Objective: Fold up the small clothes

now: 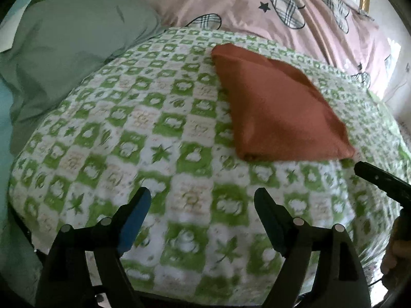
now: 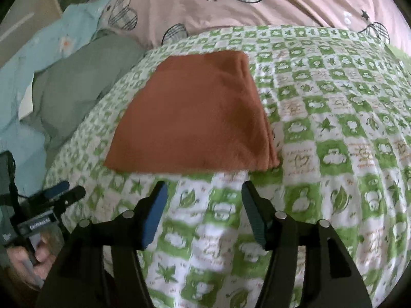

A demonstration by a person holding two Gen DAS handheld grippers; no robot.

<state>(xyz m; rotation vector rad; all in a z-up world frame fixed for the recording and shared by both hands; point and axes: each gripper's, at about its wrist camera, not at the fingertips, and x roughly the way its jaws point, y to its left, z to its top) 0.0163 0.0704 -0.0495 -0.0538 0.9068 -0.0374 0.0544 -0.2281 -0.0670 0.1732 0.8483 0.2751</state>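
A rust-orange cloth lies folded into a flat rectangle on the green-and-white checked blanket. In the right wrist view the cloth sits just beyond my fingers, its layered edges at its right side. My left gripper is open and empty, above the blanket to the left of and nearer than the cloth. My right gripper is open and empty, just short of the cloth's near edge. The right gripper's tip shows at the right edge of the left wrist view. The left gripper shows at the lower left of the right wrist view.
A grey-green garment lies bunched at the blanket's left. A pink quilt with plaid hearts lies behind. Light-blue floral fabric is at far left. The blanket extends to the right of the cloth.
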